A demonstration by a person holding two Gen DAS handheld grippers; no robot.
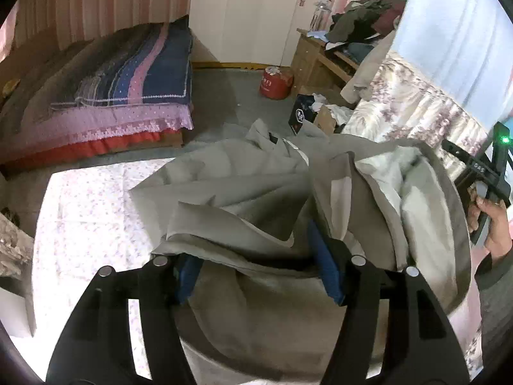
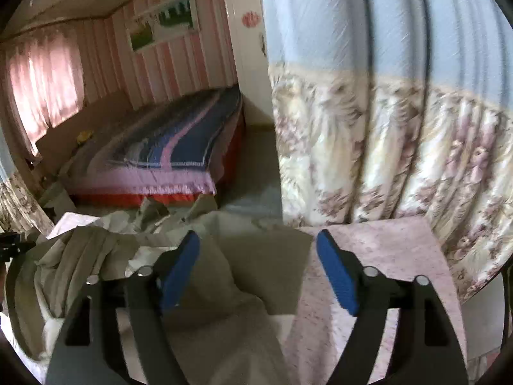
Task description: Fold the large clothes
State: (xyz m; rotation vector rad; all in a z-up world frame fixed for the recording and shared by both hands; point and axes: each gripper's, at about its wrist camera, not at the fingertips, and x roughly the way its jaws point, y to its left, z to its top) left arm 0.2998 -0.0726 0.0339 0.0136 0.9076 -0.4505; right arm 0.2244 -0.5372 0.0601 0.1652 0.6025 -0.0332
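A large grey garment with a pale lining point(image 1: 256, 199) lies crumpled on a floral-sheeted surface point(image 1: 86, 211). My left gripper point(image 1: 256, 263) is open, its blue pads point(image 1: 327, 269) wide apart and pushed into the cloth folds, which drape over both pads. In the right wrist view the same garment point(image 2: 237, 256) lies bunched to the left and under the gripper. My right gripper point(image 2: 258, 269) is open and empty, just above a flat grey flap. The right gripper's handle, held by a hand point(image 1: 481, 192), shows at the right edge of the left wrist view.
A floral curtain point(image 2: 384, 144) hangs close on the right. A bed with a purple and blue quilt point(image 1: 128, 86) stands across the grey floor. A red canister point(image 1: 275, 83), boxes and a wooden shelf piled with clothes point(image 1: 352, 32) stand by the white wardrobe.
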